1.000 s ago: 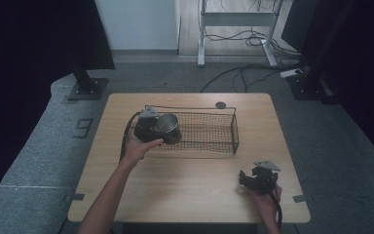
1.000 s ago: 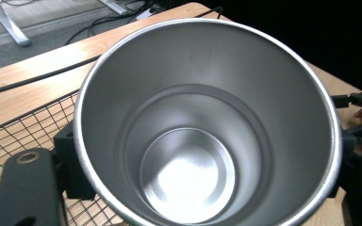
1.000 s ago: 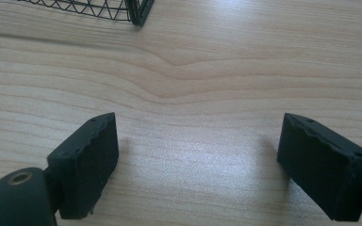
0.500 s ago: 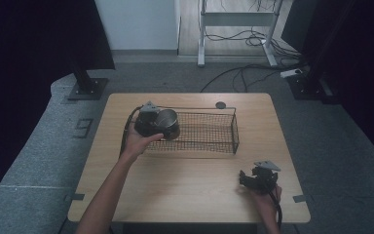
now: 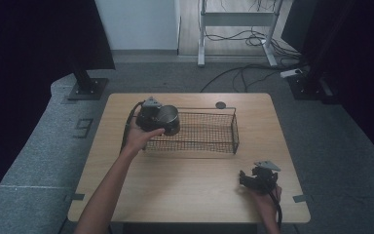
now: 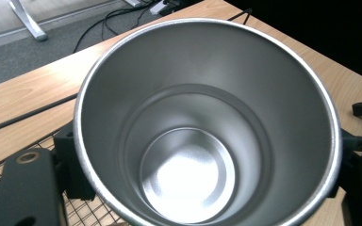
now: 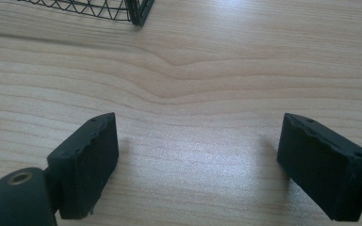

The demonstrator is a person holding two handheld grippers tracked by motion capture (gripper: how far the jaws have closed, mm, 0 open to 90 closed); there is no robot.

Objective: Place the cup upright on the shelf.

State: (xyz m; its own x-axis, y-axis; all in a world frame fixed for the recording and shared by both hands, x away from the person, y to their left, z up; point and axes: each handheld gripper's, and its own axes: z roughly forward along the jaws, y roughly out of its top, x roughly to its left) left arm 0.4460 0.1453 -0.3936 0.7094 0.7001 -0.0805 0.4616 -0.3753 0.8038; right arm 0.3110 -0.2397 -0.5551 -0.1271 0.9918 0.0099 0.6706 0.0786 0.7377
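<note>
**Cup held over the basket's end**

The table (image 5: 126, 195) carries a wire basket (image 5: 209, 131) lying across its far half. At the basket's 9 o'clock end, the left gripper (image 5: 152, 117) clamps a steel cup (image 5: 168, 119), jaws pressed on either side of its wall (image 6: 207, 122). The cup is empty, mouth tilted toward the camera. The right gripper (image 7: 198, 160) rests at the table's 5 o'clock, jaws wide apart, holding nothing.

The step looks like placing the cup in the basket. Next: lower it inside the wire, then release.

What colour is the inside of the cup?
Plain silver-grey metal, shiny, no pattern. The cup shows best in the left gripper view.
</note>
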